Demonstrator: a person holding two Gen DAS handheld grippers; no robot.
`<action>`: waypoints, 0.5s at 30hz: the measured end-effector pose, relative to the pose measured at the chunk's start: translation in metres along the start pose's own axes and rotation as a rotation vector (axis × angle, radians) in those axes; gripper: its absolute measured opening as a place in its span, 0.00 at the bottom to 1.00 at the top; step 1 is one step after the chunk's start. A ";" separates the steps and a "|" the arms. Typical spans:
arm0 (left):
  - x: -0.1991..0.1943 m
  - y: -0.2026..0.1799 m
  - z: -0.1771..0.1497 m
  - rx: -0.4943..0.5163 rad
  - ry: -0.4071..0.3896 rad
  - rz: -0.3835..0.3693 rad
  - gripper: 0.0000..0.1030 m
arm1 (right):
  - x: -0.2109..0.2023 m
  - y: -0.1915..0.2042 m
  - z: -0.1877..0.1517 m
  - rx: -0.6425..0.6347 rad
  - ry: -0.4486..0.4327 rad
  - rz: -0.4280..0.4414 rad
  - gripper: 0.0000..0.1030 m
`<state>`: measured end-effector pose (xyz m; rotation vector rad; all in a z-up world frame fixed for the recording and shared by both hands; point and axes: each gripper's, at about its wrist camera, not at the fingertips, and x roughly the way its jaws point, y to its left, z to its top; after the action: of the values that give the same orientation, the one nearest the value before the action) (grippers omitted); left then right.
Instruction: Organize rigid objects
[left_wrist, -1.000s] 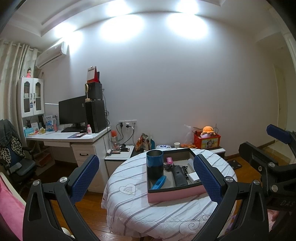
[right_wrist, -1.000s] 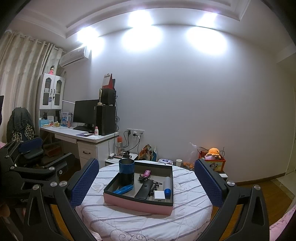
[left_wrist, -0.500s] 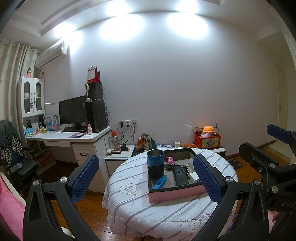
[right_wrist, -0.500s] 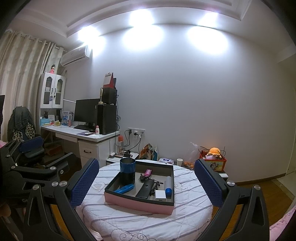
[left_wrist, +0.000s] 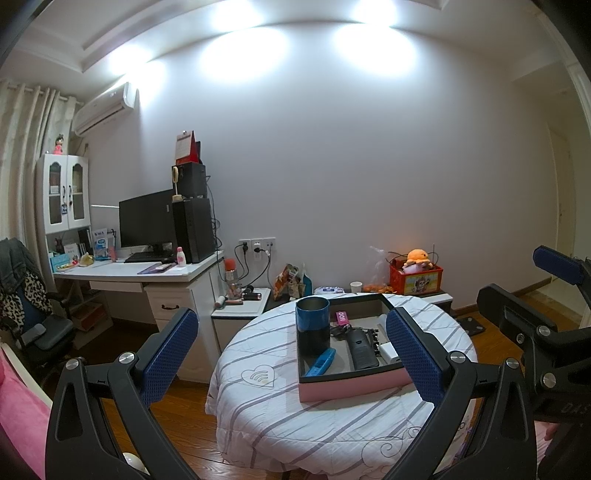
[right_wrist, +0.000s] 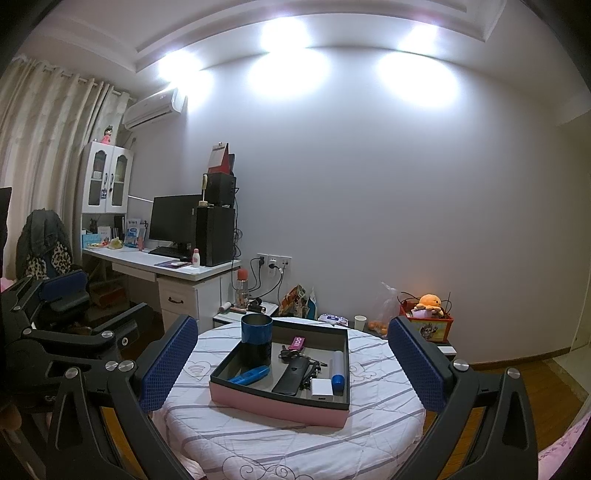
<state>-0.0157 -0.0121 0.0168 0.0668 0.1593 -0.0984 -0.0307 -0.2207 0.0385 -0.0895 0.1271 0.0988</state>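
With both the left tongs (left_wrist: 291, 354) and right tongs (right_wrist: 291, 363) released and well short of the pink tray (right_wrist: 277, 404) on the round surface (right_wrist: 258, 443), we risk toppling the upright blue cup (right_wrist: 256, 339) inside it when reaching for the remote (right_wrist: 291, 376).

We look into a lived-in home bedroom that doubles as a study. Ahead of the gripper stands a round worktop (right_wrist: 258, 439) under a quilted cover. Beyond it to the left we see a white desk (left_wrist: 147, 271) with a monitor (left_wrist: 146, 218), a glazed cabinet (right_wrist: 105, 179), curtains (right_wrist: 40, 140) and a wall air conditioner (left_wrist: 103, 109). A plush toy (right_wrist: 428, 302) sits far right.
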 end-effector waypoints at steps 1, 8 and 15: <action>0.000 0.000 0.000 0.001 -0.001 0.001 1.00 | 0.000 0.000 0.000 -0.001 0.000 0.000 1.00; -0.001 0.002 0.000 0.001 -0.002 0.001 1.00 | 0.001 0.000 0.001 -0.002 0.001 0.001 1.00; -0.002 0.004 -0.001 0.002 0.000 0.001 1.00 | 0.001 0.000 0.000 -0.002 0.004 0.003 1.00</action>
<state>-0.0173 -0.0081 0.0162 0.0688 0.1591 -0.0971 -0.0300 -0.2208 0.0388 -0.0915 0.1312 0.1018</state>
